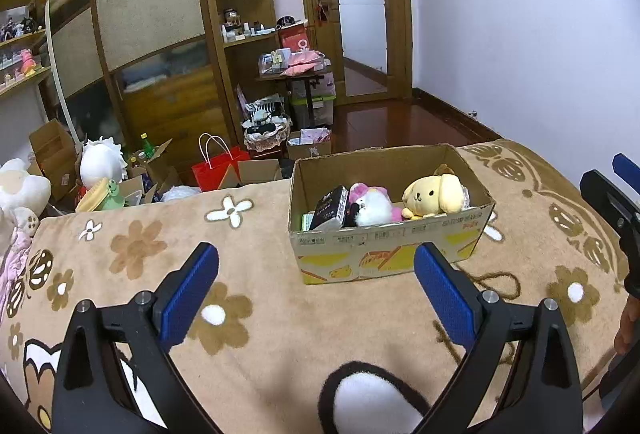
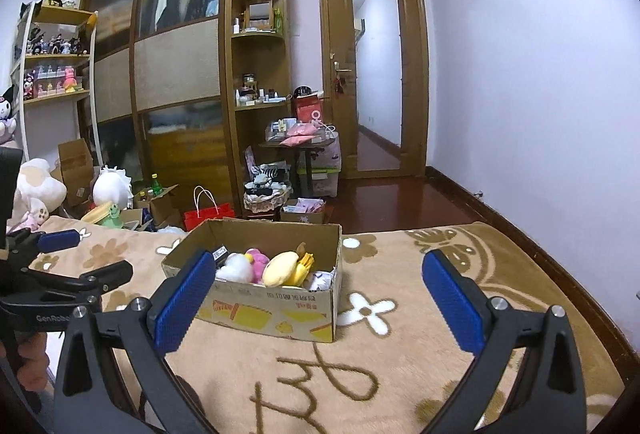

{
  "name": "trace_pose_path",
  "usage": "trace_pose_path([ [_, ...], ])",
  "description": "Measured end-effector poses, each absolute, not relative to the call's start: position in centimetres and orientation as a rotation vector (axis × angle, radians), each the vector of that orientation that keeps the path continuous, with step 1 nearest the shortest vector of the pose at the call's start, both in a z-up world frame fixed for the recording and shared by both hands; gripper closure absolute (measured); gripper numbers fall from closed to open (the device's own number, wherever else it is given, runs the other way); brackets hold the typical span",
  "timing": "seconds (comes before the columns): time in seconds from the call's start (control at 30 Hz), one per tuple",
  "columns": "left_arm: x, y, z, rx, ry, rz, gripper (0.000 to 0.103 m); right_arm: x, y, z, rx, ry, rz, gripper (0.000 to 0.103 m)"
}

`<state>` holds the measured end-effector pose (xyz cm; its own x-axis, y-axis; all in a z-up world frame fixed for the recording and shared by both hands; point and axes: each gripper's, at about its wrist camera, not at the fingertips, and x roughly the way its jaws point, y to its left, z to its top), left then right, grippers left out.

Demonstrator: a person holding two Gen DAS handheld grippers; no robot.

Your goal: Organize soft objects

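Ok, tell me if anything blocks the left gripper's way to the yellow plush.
Only the box's near wall. The left gripper is open over bare blanket, and the yellow plush sits inside the box behind that wall, so come in from above.

Under my tongs a tan blanket point(image 1: 256, 266) with brown and white flowers covers the bed, and the only thing I see sitting directly on it is an open cardboard box point(image 1: 384, 254), well in from the edge.
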<state>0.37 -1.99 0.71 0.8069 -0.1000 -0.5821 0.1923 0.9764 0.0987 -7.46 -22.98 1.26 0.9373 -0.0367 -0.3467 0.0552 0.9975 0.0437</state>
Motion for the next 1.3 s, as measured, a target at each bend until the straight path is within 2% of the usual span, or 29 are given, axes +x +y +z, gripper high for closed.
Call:
trace_pose_path([
  [0.47,-0.7,-2.7,0.6,0.161,0.544,-0.178,0.005,-8.1,-23.1,-0.2,0.037,0.362,-0.071,0.0],
  [1.3,0.6,-2.5,-0.1,0.151,0.578,-0.186,0.005,-7.6,-24.4,-1.4,0.06,0.368,-0.097,0.0],
])
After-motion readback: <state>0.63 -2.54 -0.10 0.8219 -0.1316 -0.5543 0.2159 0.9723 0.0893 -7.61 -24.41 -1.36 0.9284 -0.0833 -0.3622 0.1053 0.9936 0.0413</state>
